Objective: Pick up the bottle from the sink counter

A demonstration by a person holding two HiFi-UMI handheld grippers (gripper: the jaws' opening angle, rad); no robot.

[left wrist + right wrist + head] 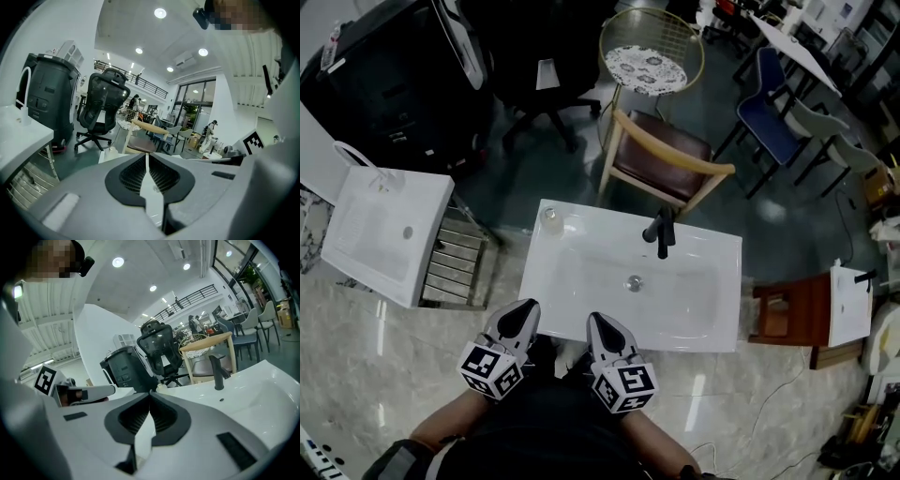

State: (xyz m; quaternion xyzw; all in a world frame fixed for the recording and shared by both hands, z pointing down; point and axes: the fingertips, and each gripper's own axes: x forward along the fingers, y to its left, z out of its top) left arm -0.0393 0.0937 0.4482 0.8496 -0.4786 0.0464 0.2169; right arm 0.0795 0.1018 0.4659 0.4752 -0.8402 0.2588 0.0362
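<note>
Both claws are closed with nothing between the jaws. The left gripper (525,310) and right gripper (598,322) sit side by side at the near edge of the sink counter (717,323). The small clear bottle (549,217) stands upright on the counter's far-left corner, left of the black faucet (662,232) and well apart from both grippers.

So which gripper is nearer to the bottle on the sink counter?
Left, slightly. The bottle stands at the far left corner of the sink. The left gripper is at the near edge, roughly opposite it; the right gripper sits further right.
</note>
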